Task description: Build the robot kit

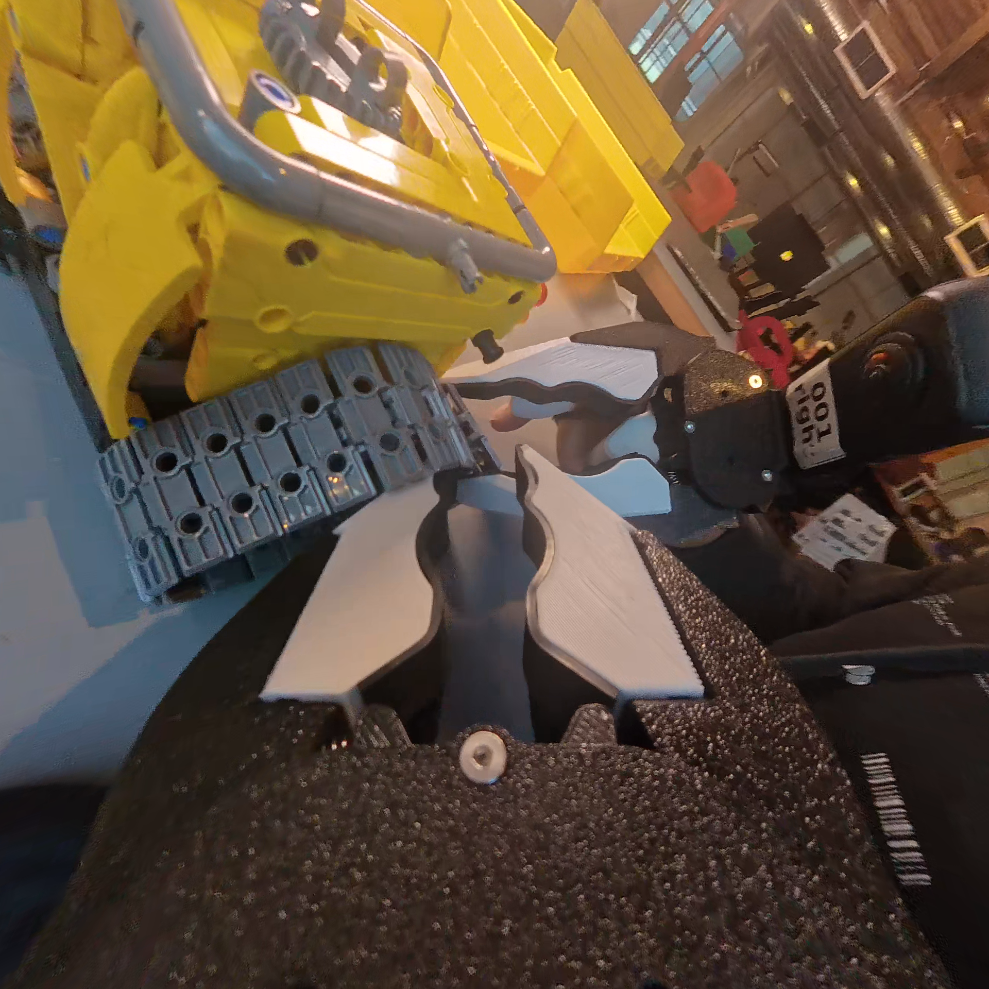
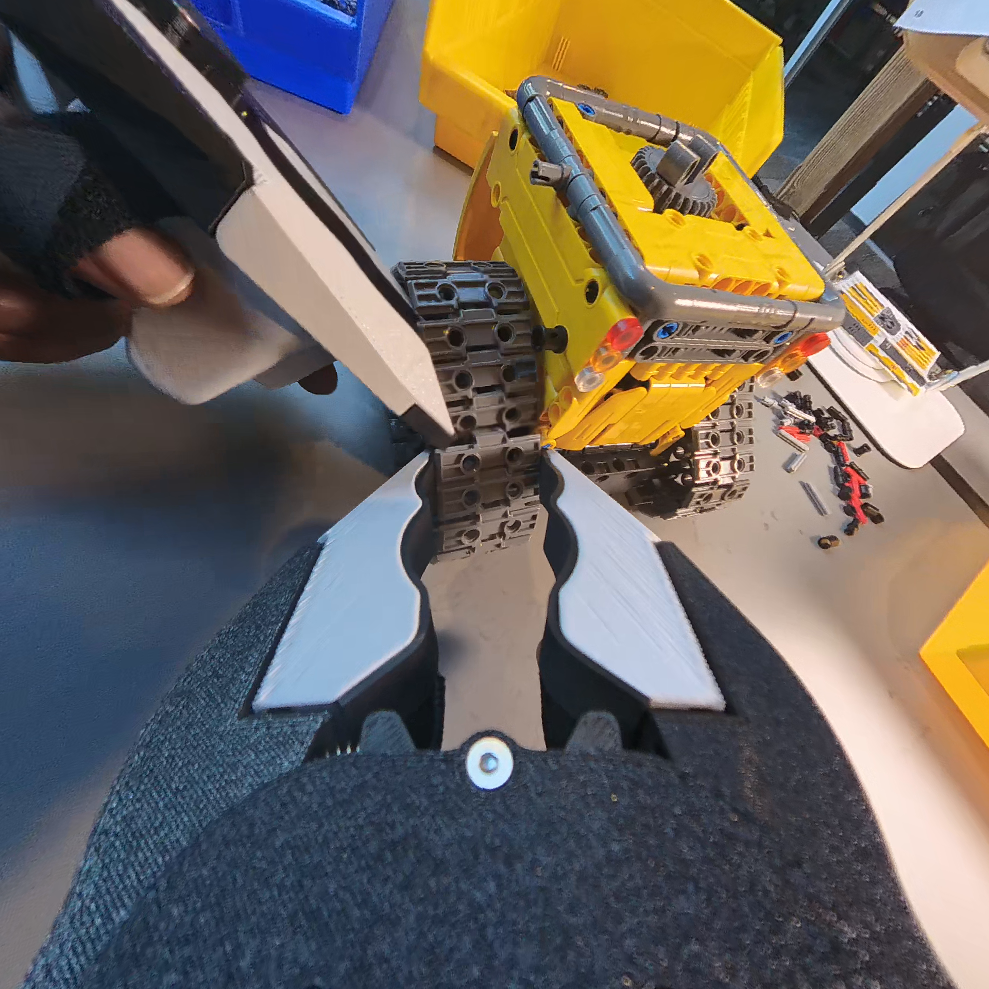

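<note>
Standing at upper centre on the desk point(image 2: 374, 176), a yellow toy vehicle point(image 2: 695, 241) is seen. Its grey track point(image 2: 484, 374) is clasped by the right claw point(image 2: 489, 463). The left claw point(image 1: 481, 471) is laid against the track, its grip untellable.

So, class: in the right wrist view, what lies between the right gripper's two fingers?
A stretch of the grey tread of the yellow tracked model sits between the right gripper's fingertips, which flank it; nearer the gripper's body, only bare table shows.
</note>
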`<action>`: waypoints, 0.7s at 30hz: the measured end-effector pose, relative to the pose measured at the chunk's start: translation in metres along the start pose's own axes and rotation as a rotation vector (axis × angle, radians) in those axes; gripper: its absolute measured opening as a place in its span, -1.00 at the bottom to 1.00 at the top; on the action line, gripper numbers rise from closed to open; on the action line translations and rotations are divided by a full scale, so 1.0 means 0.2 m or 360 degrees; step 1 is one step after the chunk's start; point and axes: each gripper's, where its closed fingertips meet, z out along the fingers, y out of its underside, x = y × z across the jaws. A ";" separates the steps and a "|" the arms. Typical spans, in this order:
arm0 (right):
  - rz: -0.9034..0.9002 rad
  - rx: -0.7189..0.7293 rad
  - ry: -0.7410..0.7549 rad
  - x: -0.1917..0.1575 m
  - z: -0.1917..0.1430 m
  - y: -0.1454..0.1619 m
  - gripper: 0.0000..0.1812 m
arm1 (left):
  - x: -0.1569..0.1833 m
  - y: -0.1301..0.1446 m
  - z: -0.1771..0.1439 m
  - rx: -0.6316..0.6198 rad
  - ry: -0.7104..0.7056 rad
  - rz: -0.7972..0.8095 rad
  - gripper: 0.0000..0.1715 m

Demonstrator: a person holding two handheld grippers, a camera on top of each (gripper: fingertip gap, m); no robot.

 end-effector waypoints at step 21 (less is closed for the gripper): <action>-0.0091 0.0012 0.0073 0.00 0.02 -0.01 -0.62 | 0.00 0.00 -0.02 -0.0040 0.0066 -0.0072 -0.94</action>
